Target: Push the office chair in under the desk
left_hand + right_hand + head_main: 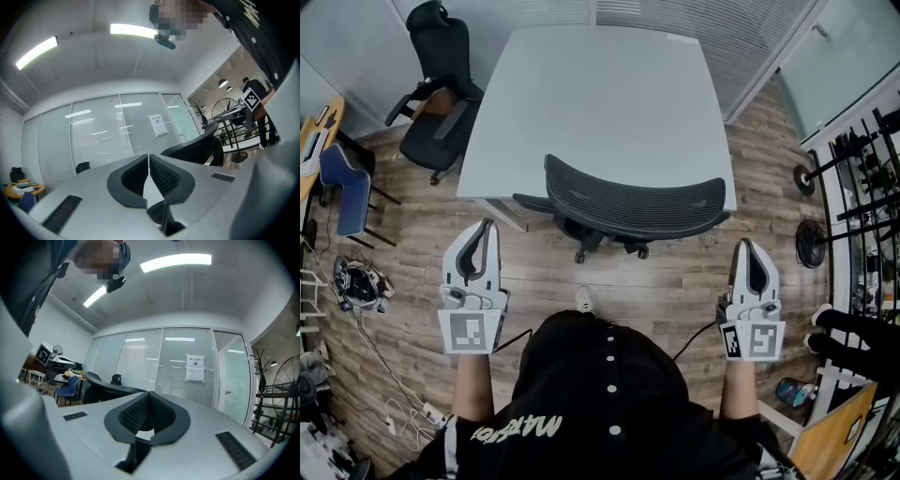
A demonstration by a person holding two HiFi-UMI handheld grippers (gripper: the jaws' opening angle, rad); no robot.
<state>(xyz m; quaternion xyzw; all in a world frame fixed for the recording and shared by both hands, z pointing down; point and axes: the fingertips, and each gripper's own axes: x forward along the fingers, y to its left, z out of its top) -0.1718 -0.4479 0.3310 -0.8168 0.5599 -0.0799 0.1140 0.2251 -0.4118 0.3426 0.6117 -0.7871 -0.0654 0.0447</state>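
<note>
A black mesh-backed office chair (623, 208) stands at the near edge of the pale grey desk (600, 103), its seat tucked beneath the top and its curved backrest just outside the edge. My left gripper (489, 225) hangs shut and empty to the left of the chair, apart from it. To the right, my right gripper (747, 245) is also shut with nothing in it, clear of the chair's arm. The chair's backrest (201, 149) shows at the right in the left gripper view, past the shut left gripper (148, 157). Behind the shut right gripper (149, 394), the backrest (110, 391) appears at the left.
A second black office chair (439, 89) stands at the desk's far left corner. A blue chair (347, 187) and loose cables (389, 412) lie at the left. Black racks with round weights (853, 178) line the right side. Glass walls with blinds (750, 37) close the far end.
</note>
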